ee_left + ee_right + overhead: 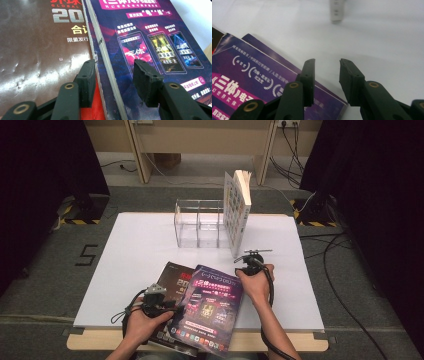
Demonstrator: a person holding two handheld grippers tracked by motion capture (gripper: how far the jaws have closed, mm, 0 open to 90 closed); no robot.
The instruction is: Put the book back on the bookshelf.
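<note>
A purple magazine (212, 307) lies at the table's front, partly over a dark brown magazine (172, 282). My left gripper (172, 307) is low at their overlap. In the left gripper view it (113, 75) stands open astride the purple magazine's (150, 37) left edge, one jaw over the brown cover (32, 50), the other over the purple one. My right gripper (246, 264) hovers at the purple magazine's far right corner. In the right gripper view it (327, 70) is open with nothing between the jaws, the purple corner (262, 75) below and to the left.
A book (236, 212) stands upright, leaning on a clear plastic organiser (199, 223) at the back of the white board (135, 245). Its foot (336, 12) shows ahead of the right gripper. The wooden table edge (100, 340) runs along the front. Cables lie on the floor at the right.
</note>
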